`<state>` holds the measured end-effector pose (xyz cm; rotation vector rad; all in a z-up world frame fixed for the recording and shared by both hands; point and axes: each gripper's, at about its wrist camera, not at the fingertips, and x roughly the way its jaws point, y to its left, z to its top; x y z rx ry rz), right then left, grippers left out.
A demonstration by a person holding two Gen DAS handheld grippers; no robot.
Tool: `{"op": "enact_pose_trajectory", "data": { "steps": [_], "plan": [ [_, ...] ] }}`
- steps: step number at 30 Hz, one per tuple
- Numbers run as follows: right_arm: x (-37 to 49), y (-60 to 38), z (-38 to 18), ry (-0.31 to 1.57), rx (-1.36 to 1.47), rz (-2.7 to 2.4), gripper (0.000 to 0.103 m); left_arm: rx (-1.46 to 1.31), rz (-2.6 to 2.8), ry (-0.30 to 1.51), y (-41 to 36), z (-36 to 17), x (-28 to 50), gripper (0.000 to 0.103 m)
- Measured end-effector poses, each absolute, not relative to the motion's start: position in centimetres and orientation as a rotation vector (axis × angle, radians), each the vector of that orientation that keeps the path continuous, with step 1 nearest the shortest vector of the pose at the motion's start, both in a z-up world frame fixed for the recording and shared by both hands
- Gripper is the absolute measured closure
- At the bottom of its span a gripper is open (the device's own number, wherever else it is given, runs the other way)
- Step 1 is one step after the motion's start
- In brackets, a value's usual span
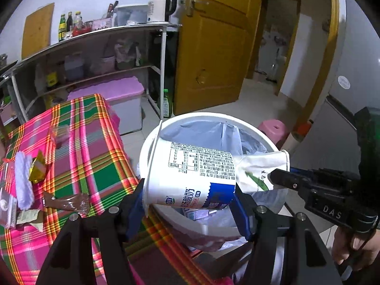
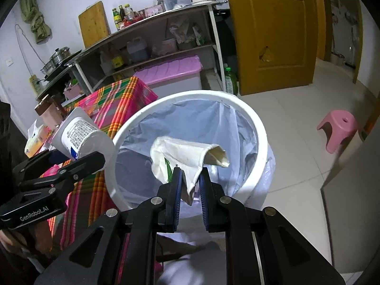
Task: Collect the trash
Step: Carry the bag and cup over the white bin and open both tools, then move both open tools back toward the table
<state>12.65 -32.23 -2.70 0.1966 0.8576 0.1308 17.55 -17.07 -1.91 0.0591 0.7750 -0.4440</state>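
The left gripper (image 1: 190, 197) is clamping one white yogurt cup (image 1: 190, 178) sideways between its two fingers above one white trash bin (image 1: 213, 231). The right gripper (image 2: 191, 178) is pinching one crumpled paper wrapper (image 2: 187, 155) over the bin's liner. Beyond, about five more scraps are lying on the plaid-covered desk (image 1: 90, 142).

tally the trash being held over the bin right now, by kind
white plastic yogurt cup with blue label, in the left gripper: 1
crumpled white paper wrapper with green print, in the right gripper: 1
total: 2, both above the white round bin lined with a bag
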Motion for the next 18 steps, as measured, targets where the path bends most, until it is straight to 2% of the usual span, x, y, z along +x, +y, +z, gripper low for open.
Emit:
{"op": "enact_pose_trajectory", "data": {
  "steps": [8, 12, 18],
  "plan": [
    [12.88, -32.5, -2.94, 0.869, 0.198, 0.126, 0.085, 0.078, -0.462, 0.791, -17.95, -2.57, 18.23, 0.038],
    [12.74, -32.4, -2.87, 0.86, 0.203, 0.124, 0.075, 0.078, -0.464, 0.79, -18.03, -2.68, 18.11, 0.038],
    [12.43, -32.36, -2.45, 0.846, 0.206, 0.126, 0.074, 0.067, -0.456, 0.779, -17.59, -2.26, 17.63, 0.038]
  ]
}}
